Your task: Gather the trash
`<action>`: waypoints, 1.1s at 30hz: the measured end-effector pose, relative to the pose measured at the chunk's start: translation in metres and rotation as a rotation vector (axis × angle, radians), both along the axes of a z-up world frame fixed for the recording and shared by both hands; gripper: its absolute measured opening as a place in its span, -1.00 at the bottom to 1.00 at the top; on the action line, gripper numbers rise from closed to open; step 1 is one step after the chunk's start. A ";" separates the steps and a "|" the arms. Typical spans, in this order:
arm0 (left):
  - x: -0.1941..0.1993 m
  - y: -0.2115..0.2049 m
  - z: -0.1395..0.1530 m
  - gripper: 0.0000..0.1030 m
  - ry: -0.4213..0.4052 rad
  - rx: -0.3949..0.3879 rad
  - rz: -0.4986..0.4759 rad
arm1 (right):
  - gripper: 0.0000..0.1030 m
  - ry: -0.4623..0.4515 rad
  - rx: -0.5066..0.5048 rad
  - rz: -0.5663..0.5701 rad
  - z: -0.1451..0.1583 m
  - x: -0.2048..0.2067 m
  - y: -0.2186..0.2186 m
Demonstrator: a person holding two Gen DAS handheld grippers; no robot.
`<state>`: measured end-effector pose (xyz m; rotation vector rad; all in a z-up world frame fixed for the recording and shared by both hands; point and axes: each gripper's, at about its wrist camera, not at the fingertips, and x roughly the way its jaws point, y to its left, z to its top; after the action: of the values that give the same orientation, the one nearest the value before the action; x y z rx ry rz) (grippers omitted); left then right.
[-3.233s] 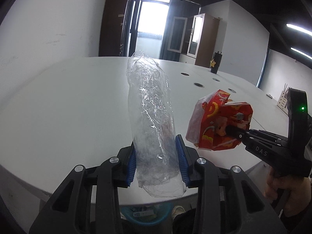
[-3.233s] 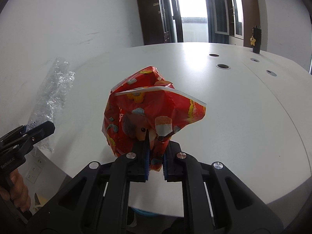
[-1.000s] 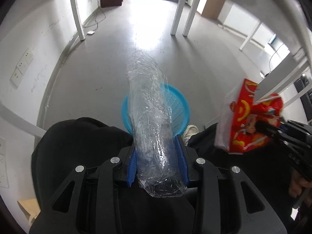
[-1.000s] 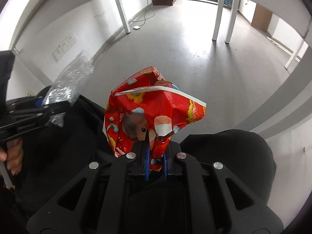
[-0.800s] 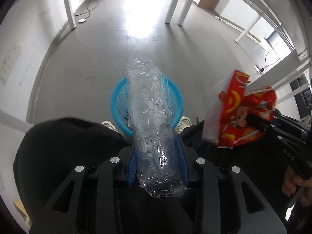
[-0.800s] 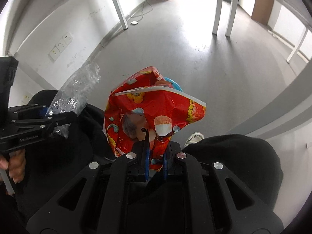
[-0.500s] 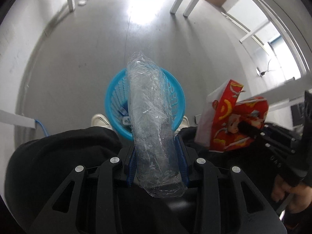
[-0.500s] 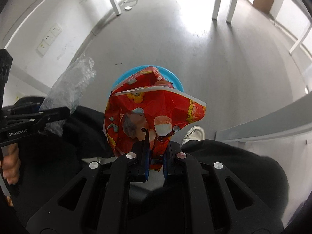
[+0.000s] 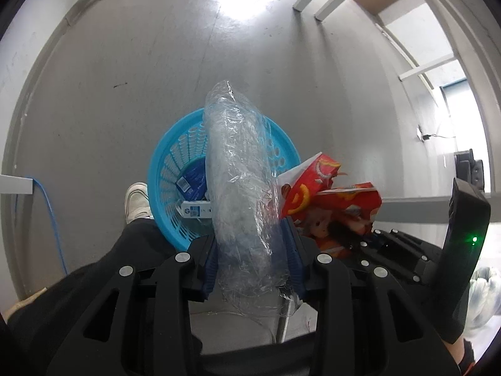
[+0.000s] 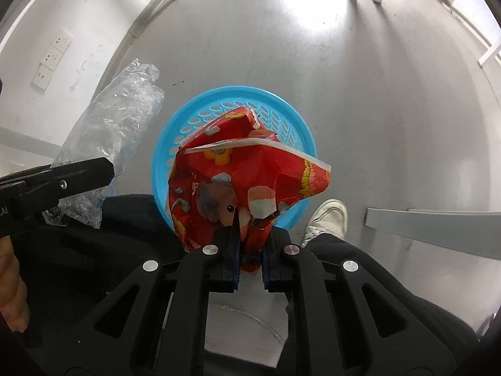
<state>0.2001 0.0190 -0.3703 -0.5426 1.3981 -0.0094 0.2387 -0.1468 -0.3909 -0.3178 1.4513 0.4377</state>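
A long crumpled clear plastic wrapper (image 9: pixel 241 188) stands out between the blue pads of my left gripper (image 9: pixel 250 250), which is shut on its lower part. It hangs over a round blue perforated basket (image 9: pixel 166 156) on the grey floor. My right gripper (image 10: pixel 250 241) points straight down, shut on a crumpled red snack bag (image 10: pixel 250 181) directly above the same basket (image 10: pixel 200 103). The red bag (image 9: pixel 328 194) shows just right of the wrapper in the left wrist view. The wrapper (image 10: pixel 116 125) sits left of the basket in the right wrist view.
A blue packet (image 9: pixel 191 178) and a white label lie inside the basket. The person's black-trousered legs and white shoes (image 10: pixel 328 219) flank it. A white table leg (image 10: pixel 432 228) runs at the right, a blue cable (image 9: pixel 53 225) along the left wall.
Both grippers have tilted further down and sunk toward the floor. The blue basket has grown larger and now lies under both pieces of trash. Both grips look unchanged.
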 end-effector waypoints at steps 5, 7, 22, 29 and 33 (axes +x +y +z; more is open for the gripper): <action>0.017 0.004 -0.008 0.19 0.002 0.008 0.030 | -0.73 0.044 0.028 -0.054 -0.020 0.023 -0.002; 0.017 0.005 -0.004 0.30 -0.028 0.045 0.059 | -0.29 0.048 0.038 -0.064 -0.026 0.028 -0.003; -0.007 0.021 0.020 0.31 -0.062 0.133 0.052 | -0.12 -0.013 0.060 -0.062 0.007 0.010 -0.011; -0.040 0.008 0.053 0.48 -0.129 0.146 -0.045 | 0.27 -0.099 0.094 0.001 0.058 -0.027 -0.019; -0.062 -0.001 0.060 0.73 -0.122 0.189 -0.036 | 0.50 -0.125 0.077 0.028 0.076 -0.046 -0.024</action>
<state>0.1377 0.0183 -0.3100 -0.3539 1.2745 0.0587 0.1932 -0.1710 -0.3145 -0.2990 1.3063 0.4865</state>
